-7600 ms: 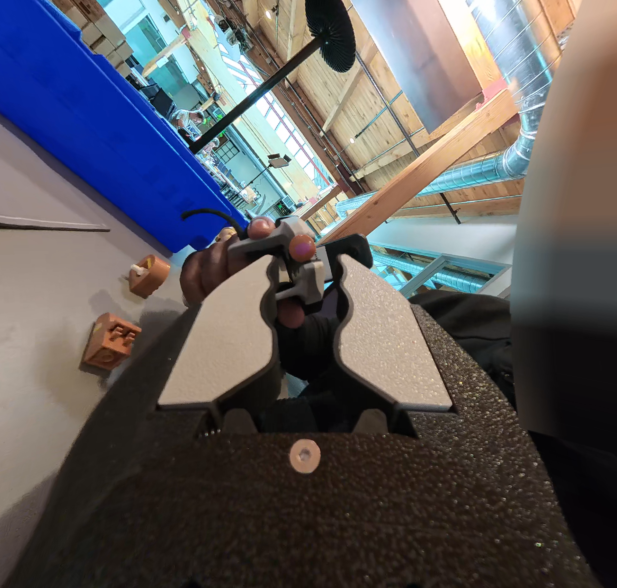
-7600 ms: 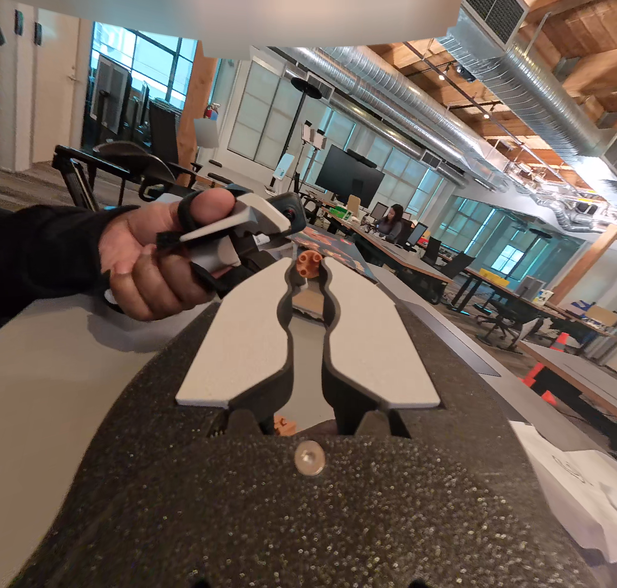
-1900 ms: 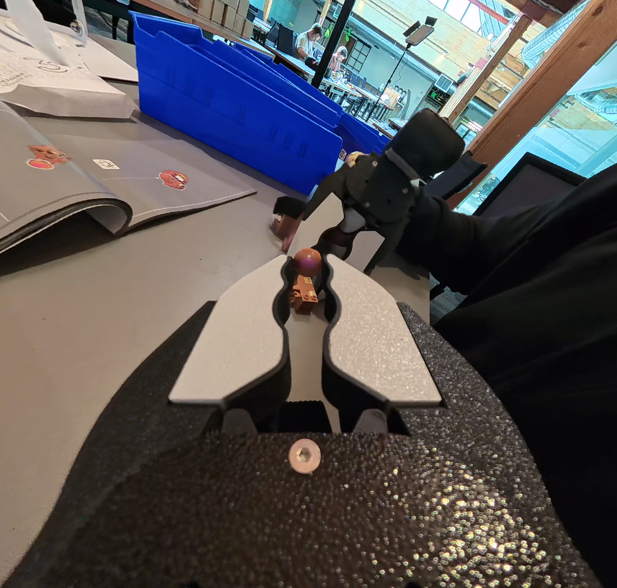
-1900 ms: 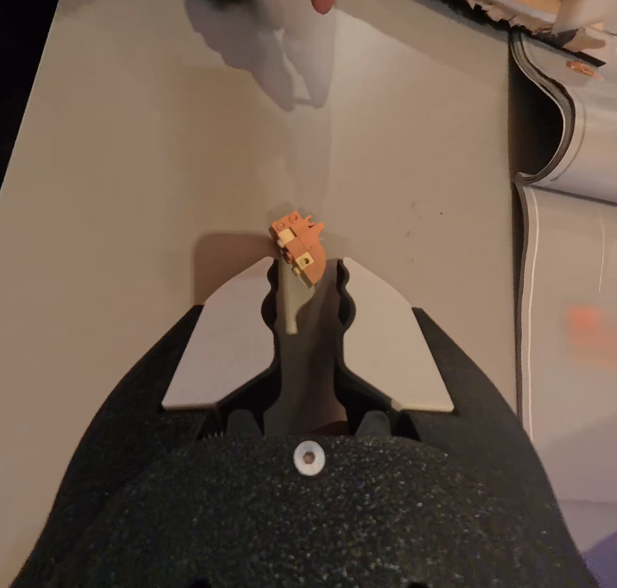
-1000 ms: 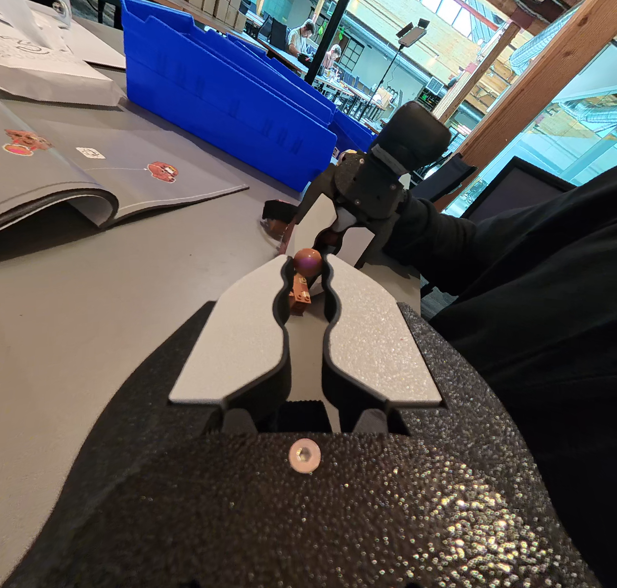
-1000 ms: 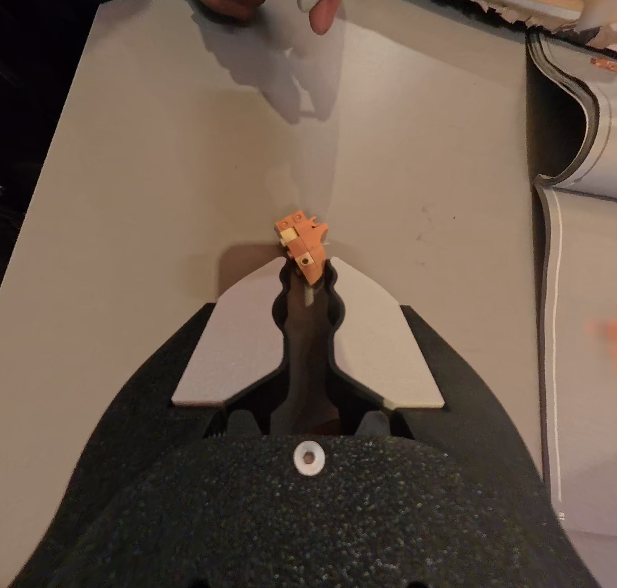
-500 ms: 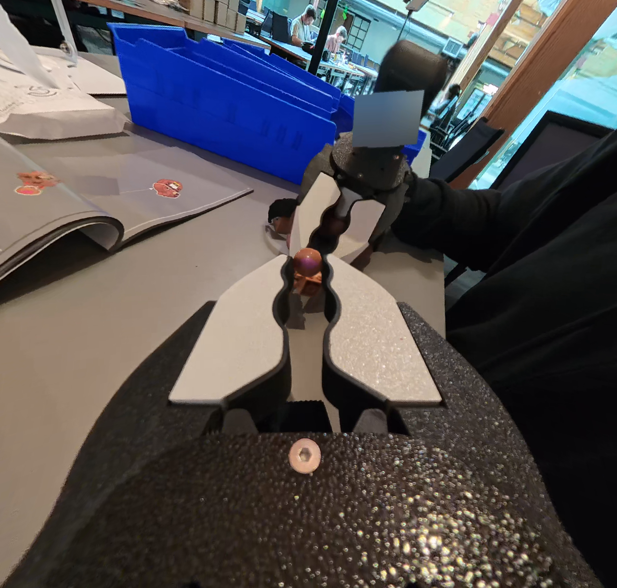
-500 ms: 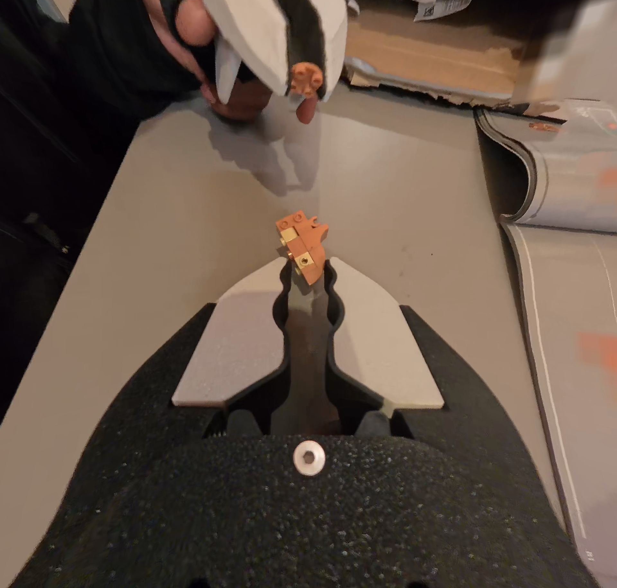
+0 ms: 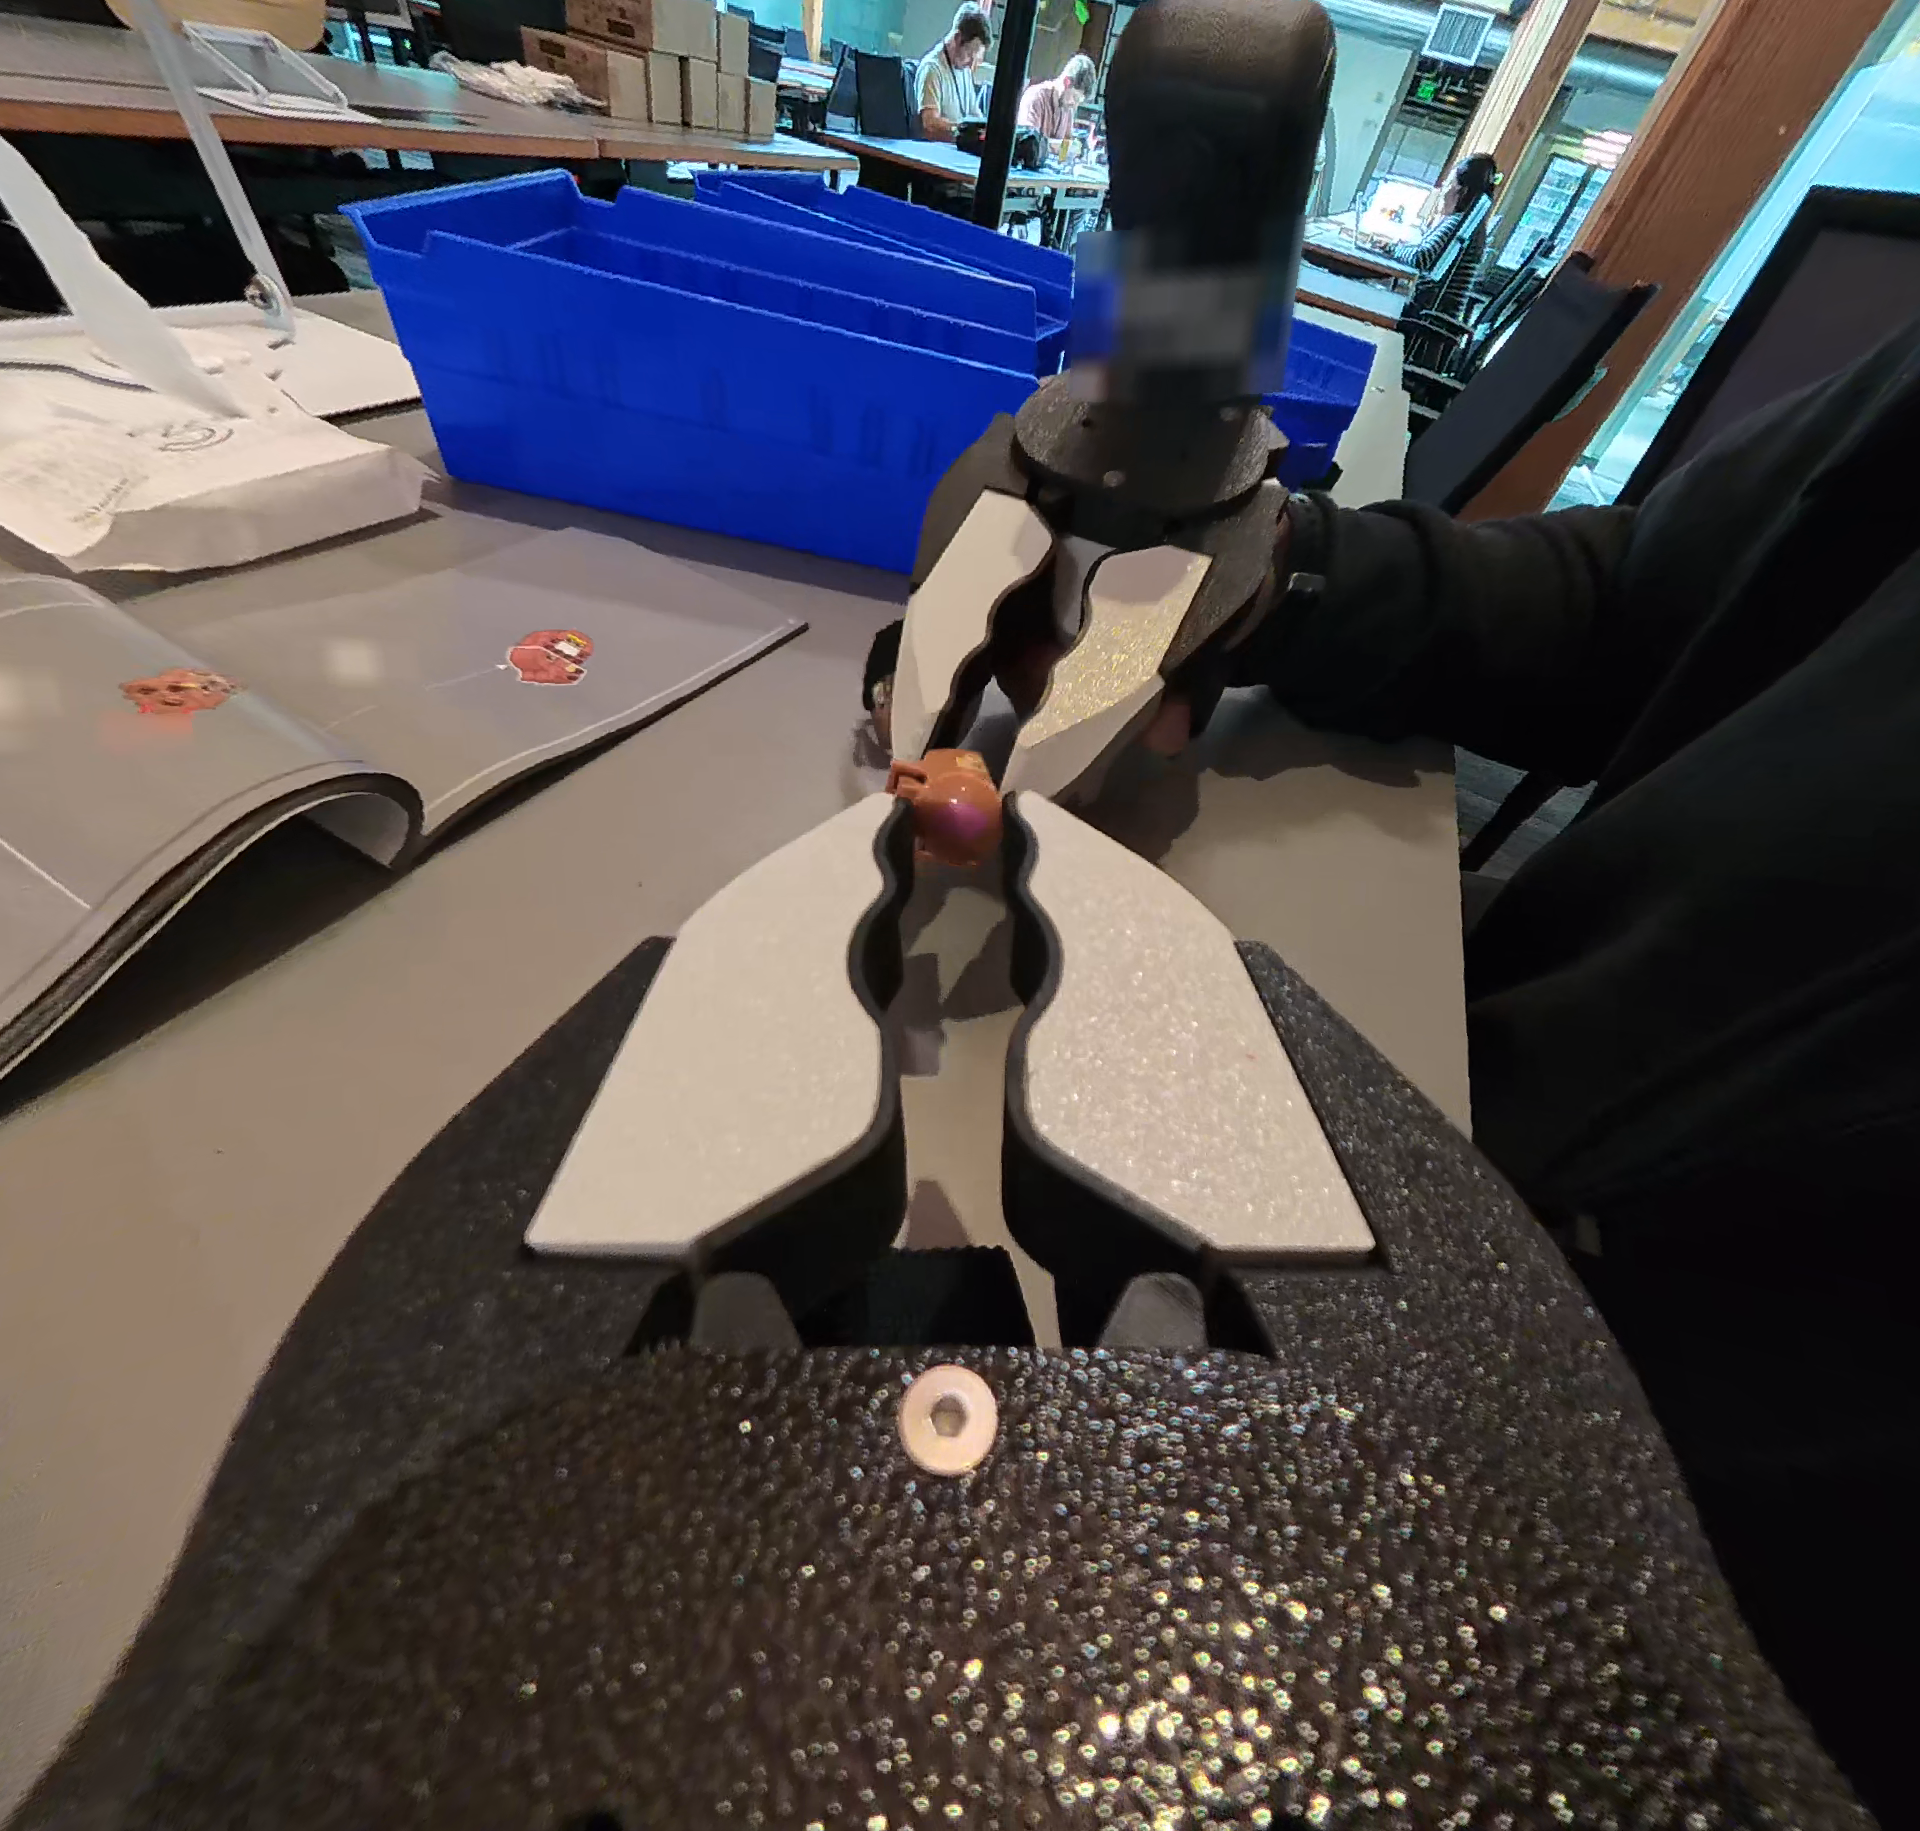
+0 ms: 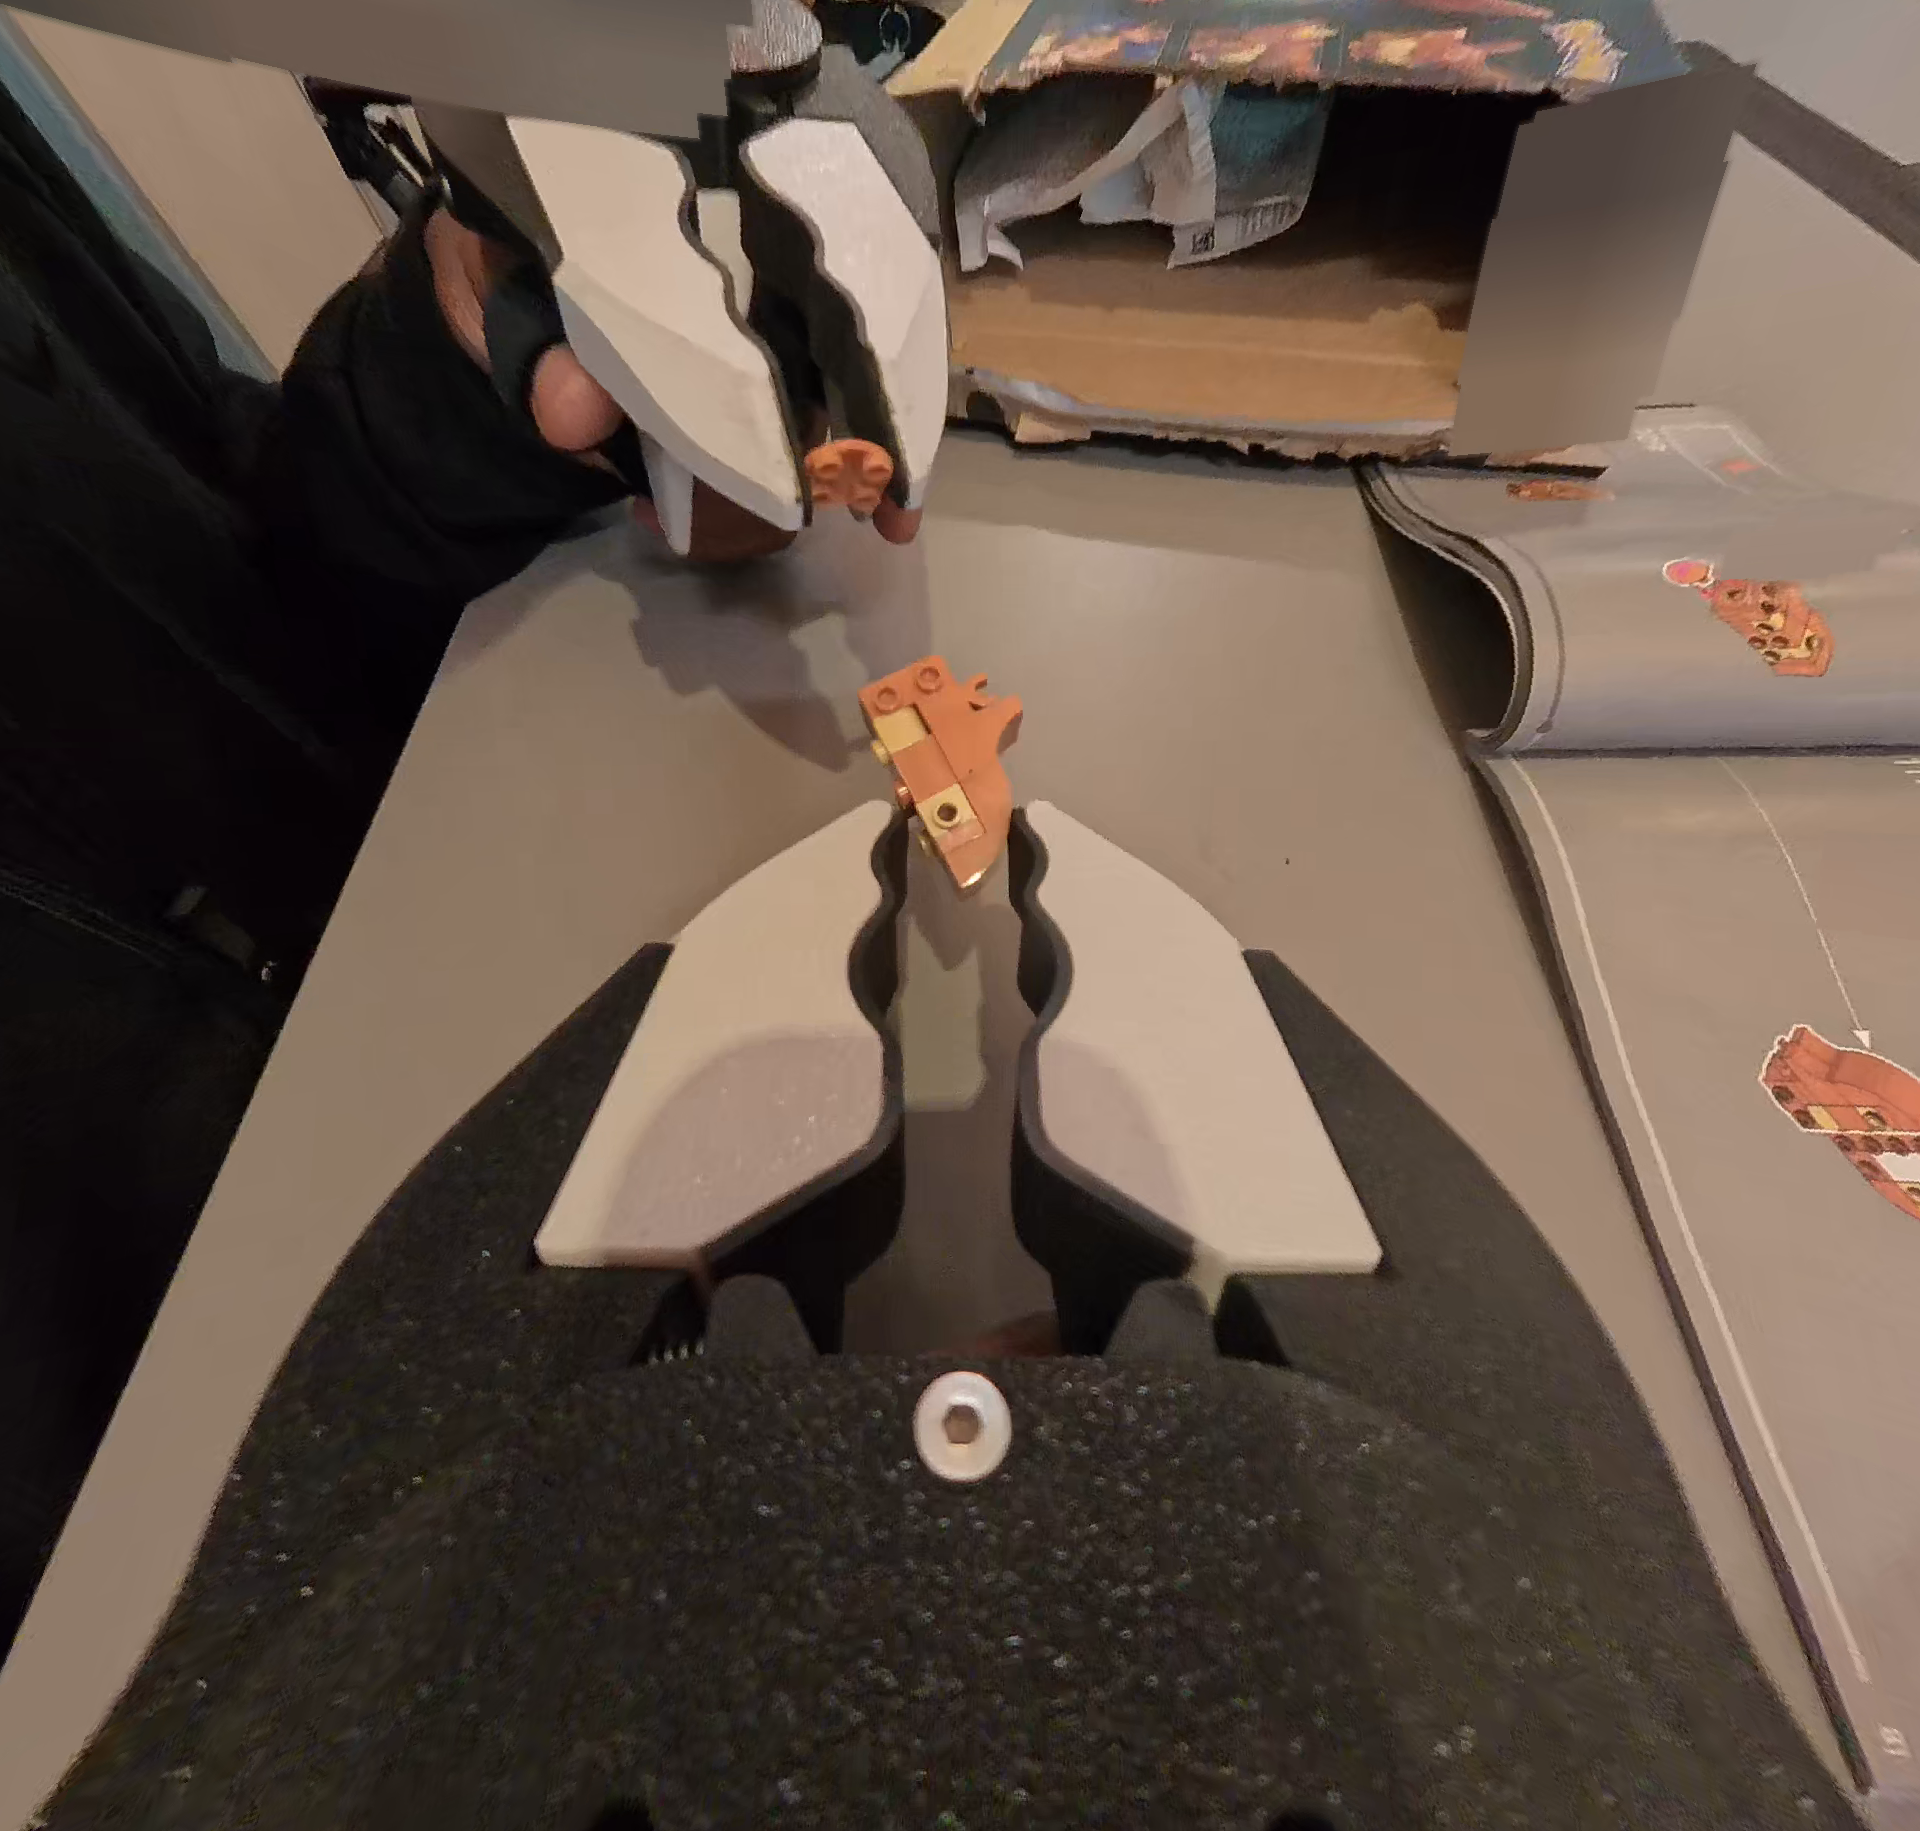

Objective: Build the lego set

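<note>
The left gripper (image 9: 954, 825) is clamped on a small round brown piece (image 9: 951, 818) above the grey table (image 9: 312, 1002). The right gripper (image 10: 954, 825) grips an orange brick assembly (image 10: 943, 763), facing it closely, near an open booklet (image 10: 1714, 742).

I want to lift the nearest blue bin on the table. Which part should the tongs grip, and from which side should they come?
Grip the thin upright front wall of the blue bin at its top rim, coming from above. The bin stands open-topped, so one finger can likely go inside and one outside. Its broad body looks too wide to span from the sides.
</note>
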Demonstrator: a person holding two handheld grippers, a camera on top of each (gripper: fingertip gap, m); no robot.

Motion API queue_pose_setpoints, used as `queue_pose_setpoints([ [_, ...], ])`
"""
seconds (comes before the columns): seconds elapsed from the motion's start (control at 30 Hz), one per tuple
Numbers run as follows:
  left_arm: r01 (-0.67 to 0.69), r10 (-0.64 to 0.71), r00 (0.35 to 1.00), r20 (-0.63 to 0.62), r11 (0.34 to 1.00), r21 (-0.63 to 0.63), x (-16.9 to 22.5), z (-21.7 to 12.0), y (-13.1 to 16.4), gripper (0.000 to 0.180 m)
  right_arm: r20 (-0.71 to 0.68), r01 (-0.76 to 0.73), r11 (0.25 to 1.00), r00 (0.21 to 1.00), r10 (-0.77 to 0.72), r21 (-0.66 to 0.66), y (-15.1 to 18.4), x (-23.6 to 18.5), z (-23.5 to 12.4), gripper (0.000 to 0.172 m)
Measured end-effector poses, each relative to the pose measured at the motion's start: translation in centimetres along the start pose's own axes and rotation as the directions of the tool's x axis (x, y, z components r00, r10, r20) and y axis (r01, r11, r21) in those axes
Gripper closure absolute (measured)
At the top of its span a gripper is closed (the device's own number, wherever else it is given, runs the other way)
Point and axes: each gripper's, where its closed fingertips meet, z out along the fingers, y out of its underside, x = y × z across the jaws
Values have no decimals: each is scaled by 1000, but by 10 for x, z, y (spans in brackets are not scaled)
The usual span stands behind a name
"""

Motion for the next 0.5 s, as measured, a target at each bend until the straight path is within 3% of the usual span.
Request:
queue_pose_setpoints([
  [0.2, -36, 36, 999, 30, 999, -8, -2, -1, -6, 165, 5, -80, 986, 997, 80, 146, -18, 3, -5, 154],
  [0.5, -195, 195, 981, -8, 975, -104, -2, 3, -52, 165, 5, -121, 898, 991, 131, 423, -44, 7, -26, 154],
])
